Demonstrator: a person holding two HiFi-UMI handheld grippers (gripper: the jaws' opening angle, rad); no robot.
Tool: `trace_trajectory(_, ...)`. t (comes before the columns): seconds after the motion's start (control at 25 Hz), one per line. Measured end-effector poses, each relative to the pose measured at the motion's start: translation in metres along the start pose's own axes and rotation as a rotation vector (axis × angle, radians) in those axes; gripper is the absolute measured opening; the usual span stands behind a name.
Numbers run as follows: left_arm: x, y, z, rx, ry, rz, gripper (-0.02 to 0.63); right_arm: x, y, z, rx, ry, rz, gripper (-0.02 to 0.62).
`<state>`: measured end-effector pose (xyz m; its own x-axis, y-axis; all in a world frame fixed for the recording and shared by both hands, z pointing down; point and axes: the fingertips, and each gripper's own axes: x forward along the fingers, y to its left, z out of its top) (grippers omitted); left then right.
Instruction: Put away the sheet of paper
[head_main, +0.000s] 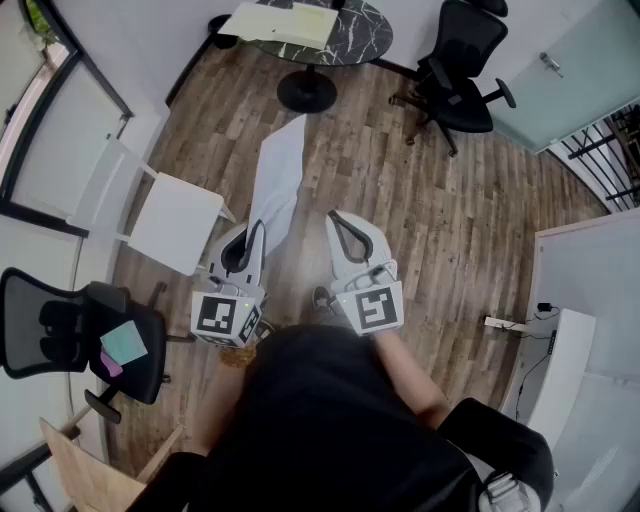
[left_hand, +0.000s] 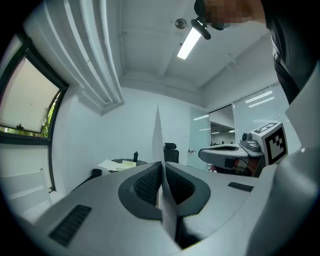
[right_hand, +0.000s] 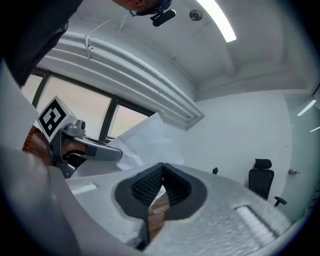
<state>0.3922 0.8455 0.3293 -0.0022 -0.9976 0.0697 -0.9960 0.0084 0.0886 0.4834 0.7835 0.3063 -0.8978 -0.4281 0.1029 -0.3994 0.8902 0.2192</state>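
Note:
The white sheet of paper (head_main: 278, 180) hangs over the wooden floor, running away from me toward the round table. My left gripper (head_main: 247, 228) is shut on its near end. In the left gripper view the sheet (left_hand: 158, 140) stands edge-on, pinched between the dark pads (left_hand: 145, 185). My right gripper (head_main: 335, 218) is beside it on the right, shut with nothing in it. In the right gripper view its tips (right_hand: 161, 166) meet, floor shows through the gap behind them, and the sheet (right_hand: 145, 137) is off to the left.
A round dark marble table (head_main: 365, 35) with papers (head_main: 280, 22) stands ahead. A black office chair (head_main: 460, 60) is at the upper right. A white chair (head_main: 170, 220) sits at the left, and a black chair (head_main: 60, 330) with sticky notes nearer me.

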Motion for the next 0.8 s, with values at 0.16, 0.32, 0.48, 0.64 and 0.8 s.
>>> trace_trajectory(0.16, 0.023, -0.013, 0.0, 0.013, -0.001, -0.026, 0.011, 0.003, -0.023, -0.015, 0.026, -0.005, 0.038, -0.002)
trace_trajectory(0.32, 0.048, -0.027, 0.002, 0.04, -0.008, -0.03, 0.011, 0.001, -0.05, -0.029, 0.035, -0.015, 0.049, -0.002)
trace_trajectory(0.48, 0.076, -0.041, -0.001, 0.043, 0.005, -0.035, 0.011, 0.002, -0.073, -0.038, 0.03, -0.018, 0.079, -0.002)
trace_trajectory(0.64, 0.106, -0.057, -0.004, 0.044, 0.009, -0.023, 0.011, 0.002, -0.095, -0.049, 0.038, -0.014, 0.122, -0.002)
trace_trajectory(0.8, 0.131, -0.072, -0.002, 0.055, 0.005, 0.01, 0.011, 0.002, -0.12, -0.056, 0.04, -0.015, 0.166, -0.002)
